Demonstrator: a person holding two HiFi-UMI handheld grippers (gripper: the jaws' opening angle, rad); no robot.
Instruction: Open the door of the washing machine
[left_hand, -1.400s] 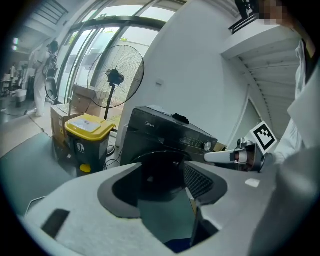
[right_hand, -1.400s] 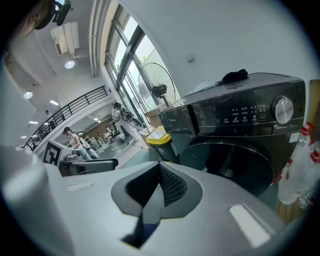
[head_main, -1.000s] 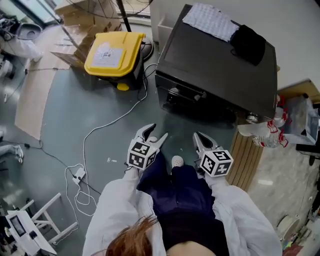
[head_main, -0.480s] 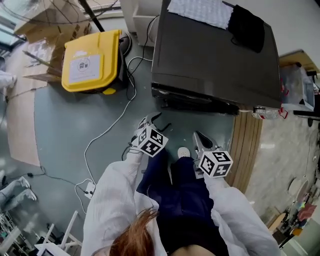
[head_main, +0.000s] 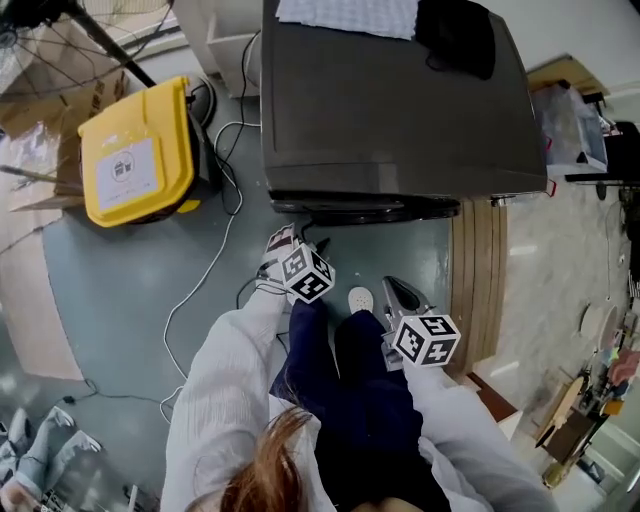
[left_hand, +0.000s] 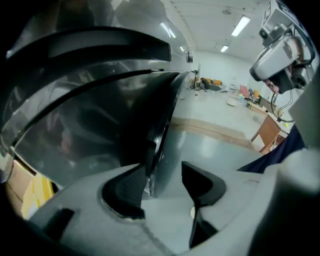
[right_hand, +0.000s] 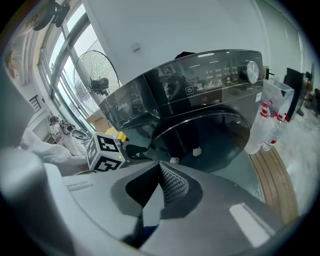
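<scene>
You've lowered left claw (left_hand: 164, 174) over the door (left_hand: 115, 120) rim, jaws closing but still apart; right claw (right_hand: 160, 169) closed, empty. Grasp imminent.

Head view: overhead, steeply down on washing machine (head_main: 400, 110). Left gripper view: door (left_hand: 161, 125) rim between jaws. Right gripper view: farther back, same door.

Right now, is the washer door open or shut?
Looks shut: the round door lies flat against the washer front in the right gripper view.
</scene>
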